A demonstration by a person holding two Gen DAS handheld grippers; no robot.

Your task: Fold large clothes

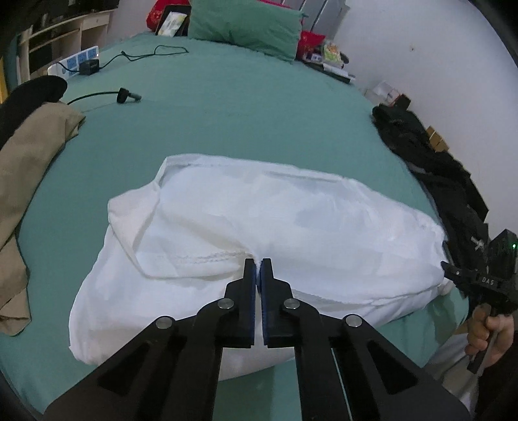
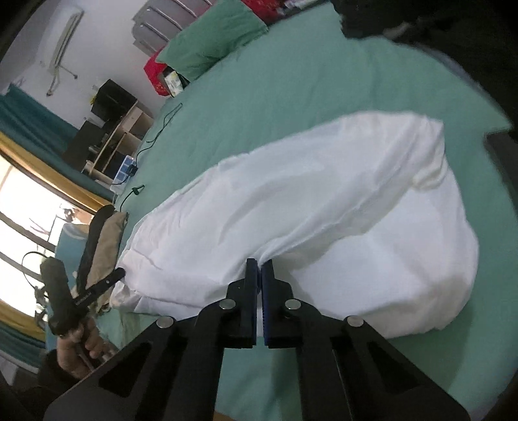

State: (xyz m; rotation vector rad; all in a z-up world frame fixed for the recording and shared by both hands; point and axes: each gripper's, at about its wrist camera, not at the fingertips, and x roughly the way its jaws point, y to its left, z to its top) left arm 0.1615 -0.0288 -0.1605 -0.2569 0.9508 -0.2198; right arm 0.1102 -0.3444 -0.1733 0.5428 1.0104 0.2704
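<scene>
- The bed (image 1: 259, 107), covered in a green sheet, fills both views and bears everything else.
- A white garment (image 1: 259, 220), partly folded and rumpled, lies across the near part of the bed, with a stitched hem running across its near left side in the left wrist view.
- A heap of black clothing (image 1: 430, 155) runs along the bed's right edge beside the wall, near the white garment's right end.
- A tan garment (image 1: 29, 155) is bunched at the bed's left edge, well apart from the white one.
- A green pillow (image 1: 246, 22) stands at the far end of the bed.
- The left gripper (image 1: 258, 264) has its jaws drawn together on a pinch of the white garment at its near edge, just by the hem.
- The right gripper (image 2: 259, 265) is likewise clamped on a fold of the white garment along the near edge, the cloth gathering into creases at its tips.
- A white power strip (image 1: 73, 63) with a black adapter plugged in sits at the far left, its black cable (image 1: 145, 53) trailing over the sheet.
- A person's hand (image 1: 489, 336) grips the right tool's handle at the right border of the left wrist view.
</scene>
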